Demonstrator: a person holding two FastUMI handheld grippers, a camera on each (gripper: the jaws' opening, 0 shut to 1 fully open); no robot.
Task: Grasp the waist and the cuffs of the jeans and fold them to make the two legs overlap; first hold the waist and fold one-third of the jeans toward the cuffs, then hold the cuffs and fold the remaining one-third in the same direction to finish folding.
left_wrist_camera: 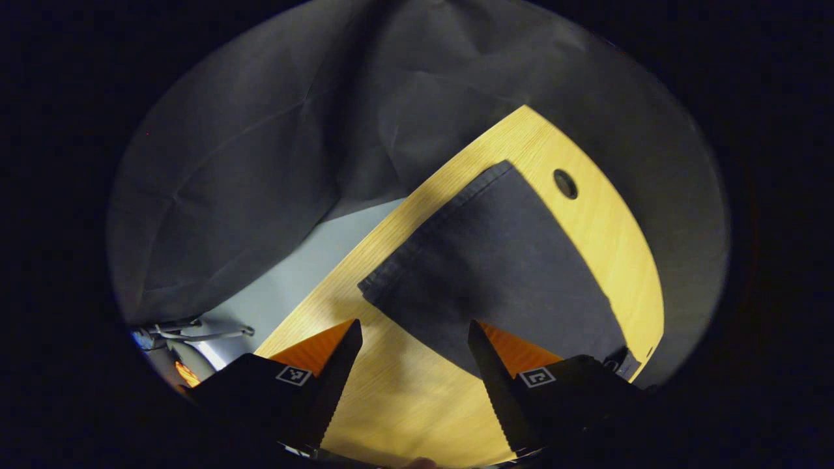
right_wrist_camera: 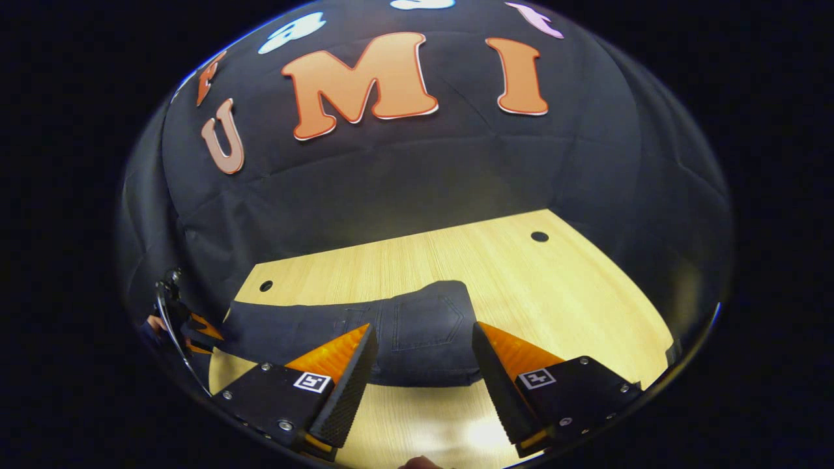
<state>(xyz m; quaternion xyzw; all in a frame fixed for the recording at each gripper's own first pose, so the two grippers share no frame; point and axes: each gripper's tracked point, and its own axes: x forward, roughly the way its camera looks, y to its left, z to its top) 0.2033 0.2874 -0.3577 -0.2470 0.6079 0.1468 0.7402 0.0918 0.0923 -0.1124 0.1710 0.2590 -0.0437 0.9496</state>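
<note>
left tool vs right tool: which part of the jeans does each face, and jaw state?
The left tool faces the cuff end of the jeans; the right tool faces the waist end with the back pocket. Both are open, above the wooden table, gripping nothing.

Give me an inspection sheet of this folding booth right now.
Surface: light wooden table, round holes near its corners.
Job's things: dark denim jeans lying flat, legs overlapped; cuff end near the table edge.
Clutter: nothing seen.
Grippers: left gripper open above the cuff end; right gripper open by the pocket end; neither touches the denim.
Cables: thin grey leads beyond the table.
Surroundings: black cloth wall, pale floor.
</note>
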